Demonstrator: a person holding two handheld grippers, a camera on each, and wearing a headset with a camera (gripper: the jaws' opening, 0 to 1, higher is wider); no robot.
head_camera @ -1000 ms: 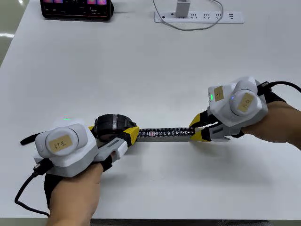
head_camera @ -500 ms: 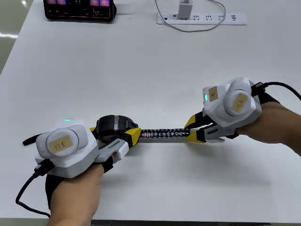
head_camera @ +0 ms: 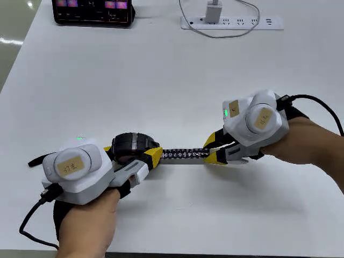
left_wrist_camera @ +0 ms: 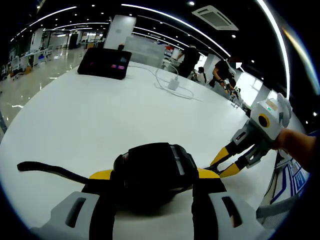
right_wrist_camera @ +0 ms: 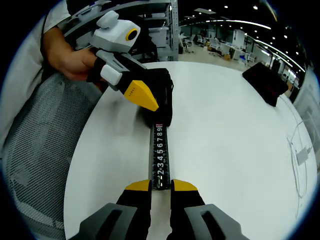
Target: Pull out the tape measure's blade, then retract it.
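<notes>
The left gripper is set at a middling width, its yellow-tipped jaws pressed against either side of the black tape measure, which sits on the white tabletop near the front edge. A black strap trails from the case across the tabletop. A short length of blade runs straight out of the case, low along the tabletop, with the numbers 2 to 9 readable in the right gripper view. The right gripper is nearly closed, its jaws pinching the free end of the blade between their yellow tips. In the head view the two grippers face each other, the blade stretched between them. At the far edge lie a power strip and a dark screen.
</notes>
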